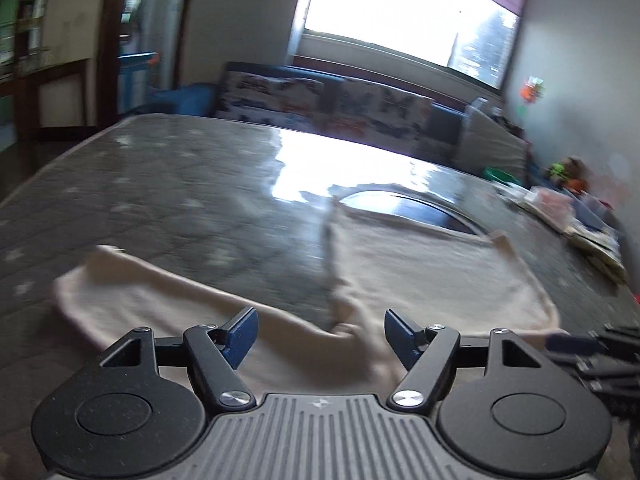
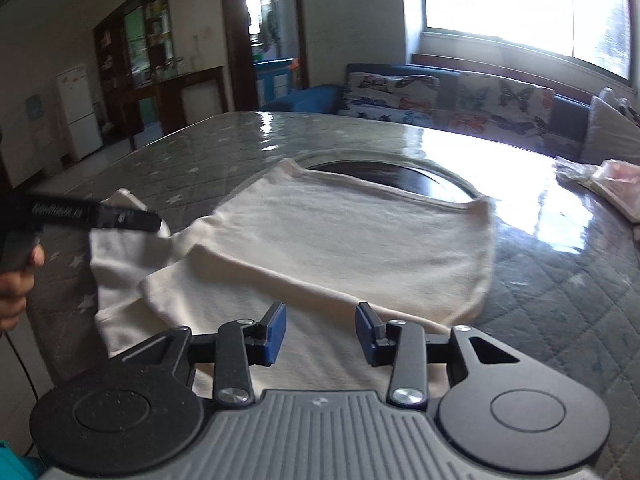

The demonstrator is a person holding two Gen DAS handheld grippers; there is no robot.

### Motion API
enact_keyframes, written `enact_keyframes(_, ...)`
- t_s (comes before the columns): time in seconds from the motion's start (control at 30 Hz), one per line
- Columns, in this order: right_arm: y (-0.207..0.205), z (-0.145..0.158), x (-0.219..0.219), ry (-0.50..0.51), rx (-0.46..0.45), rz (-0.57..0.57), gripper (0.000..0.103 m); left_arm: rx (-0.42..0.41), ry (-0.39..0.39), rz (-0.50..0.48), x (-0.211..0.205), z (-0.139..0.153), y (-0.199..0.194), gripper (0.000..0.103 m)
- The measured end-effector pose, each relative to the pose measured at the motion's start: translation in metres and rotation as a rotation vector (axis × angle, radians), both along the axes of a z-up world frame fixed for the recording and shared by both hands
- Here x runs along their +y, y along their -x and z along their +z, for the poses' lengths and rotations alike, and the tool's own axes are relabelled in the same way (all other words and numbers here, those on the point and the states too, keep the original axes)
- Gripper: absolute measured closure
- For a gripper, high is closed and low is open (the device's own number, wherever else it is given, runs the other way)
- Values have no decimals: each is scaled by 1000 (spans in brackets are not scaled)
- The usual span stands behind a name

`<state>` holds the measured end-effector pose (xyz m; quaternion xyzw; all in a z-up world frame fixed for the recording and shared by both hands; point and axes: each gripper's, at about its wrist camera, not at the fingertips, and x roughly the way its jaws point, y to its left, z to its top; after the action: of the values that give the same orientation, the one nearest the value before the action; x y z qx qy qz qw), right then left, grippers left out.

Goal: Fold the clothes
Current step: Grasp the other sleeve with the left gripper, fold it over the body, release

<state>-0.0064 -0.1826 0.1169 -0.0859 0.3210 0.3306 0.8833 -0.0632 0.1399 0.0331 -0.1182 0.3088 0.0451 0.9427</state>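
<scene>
A cream knit garment [image 1: 420,272] lies flat on the table's grey quilted cover [image 1: 168,200], one sleeve [image 1: 120,292] stretched to the left. My left gripper [image 1: 322,332] hovers over the garment's near edge, open, with only cloth beneath the blue pads. In the right wrist view the same garment [image 2: 340,236] spreads ahead, and my right gripper [image 2: 322,330] stands open above its near hem, nothing pinched. The left gripper [image 2: 154,224] reaches in from the left over the sleeve [image 2: 120,256], carried by a person's hand [image 2: 16,280]. The right gripper's blue tip [image 1: 560,342] shows at the right edge.
A dark round disc [image 2: 384,176] sits mid-table, partly under the garment's far edge. Papers and bags [image 2: 612,188] lie at the table's right side. A sofa with butterfly cushions [image 2: 460,100] stands behind the table, below a bright window.
</scene>
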Motion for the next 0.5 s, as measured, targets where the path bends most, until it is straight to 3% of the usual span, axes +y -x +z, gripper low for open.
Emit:
enact_keyframes(0.23, 17, -3, 49, 29, -15, 166, 61, 5, -31, 257, 57, 1, 14, 27)
enact_keyframes(0.5, 28, -14, 83, 61, -3, 264, 60, 31, -33, 405, 96, -7, 22, 27)
